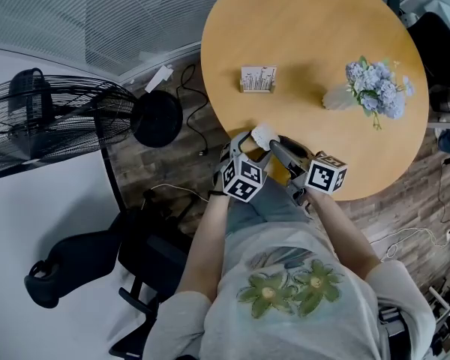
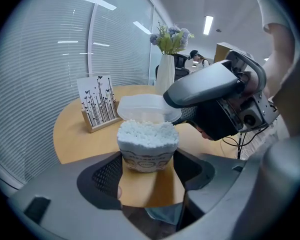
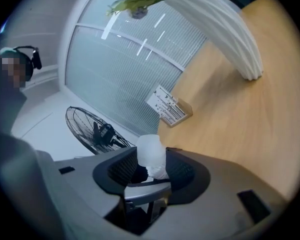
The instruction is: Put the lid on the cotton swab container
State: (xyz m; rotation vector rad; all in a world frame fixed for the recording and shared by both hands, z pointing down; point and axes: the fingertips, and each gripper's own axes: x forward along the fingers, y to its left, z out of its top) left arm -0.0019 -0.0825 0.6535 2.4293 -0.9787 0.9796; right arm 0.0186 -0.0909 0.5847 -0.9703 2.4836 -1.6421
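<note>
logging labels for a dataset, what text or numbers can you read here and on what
Cotton swab container label: printed, too blurred to read.
Card in stand: black drawn pattern, nothing legible.
Marker cubes: square codes only, no words.
Lid: none.

No text is legible. The label on the cotton swab container point(image 2: 147, 151), between the fingers point(image 2: 107, 176) of the left gripper point(image 2: 148, 159), is blurred; the card point(image 2: 97, 104) beyond them shows unreadable print.

Open tabletop point(image 1: 315, 28) ahead of left gripper point(image 1: 249, 142) and right gripper point(image 1: 279, 145); card stand point(image 1: 257, 79) ahead-left, flower vase point(image 1: 371, 88) ahead-right, clear passage between.
</note>
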